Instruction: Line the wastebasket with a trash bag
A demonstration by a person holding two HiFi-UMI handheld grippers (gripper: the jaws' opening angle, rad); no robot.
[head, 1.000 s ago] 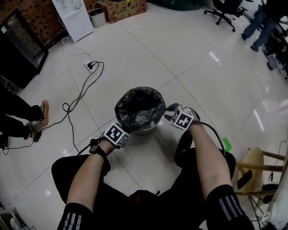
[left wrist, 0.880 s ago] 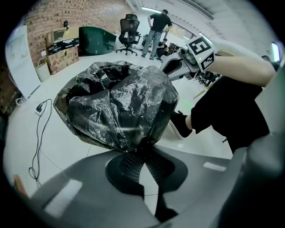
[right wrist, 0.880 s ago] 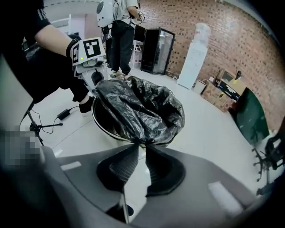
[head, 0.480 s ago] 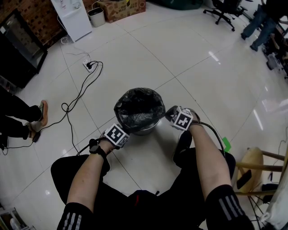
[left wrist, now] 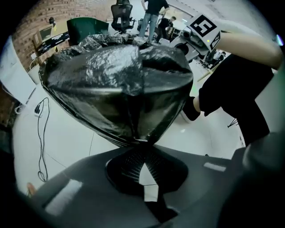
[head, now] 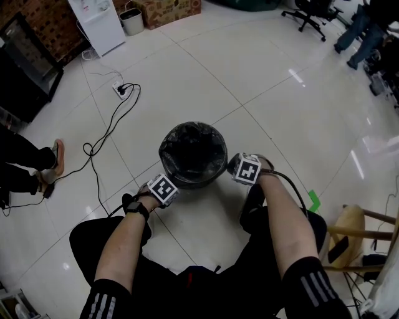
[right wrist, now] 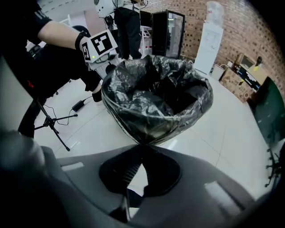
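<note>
Left gripper (left wrist: 141, 147) and right gripper (right wrist: 140, 148) clamp the trash bag (head: 193, 152); floor cable (head: 111, 129) lies well apart.

The glossy white tiled floor (head: 262, 75) carries the wastebasket (head: 198, 180) near its middle, covered by a black trash bag (head: 193, 152). To its left a black cable (head: 103, 140) snakes from a white power strip (head: 120, 89). A cardboard box (head: 168, 9), a small bin (head: 132, 22) and an office chair (head: 305, 14) stand along the far edge, with a wooden stool (head: 349, 227) and a green scrap (head: 313, 200) at the right.
</note>
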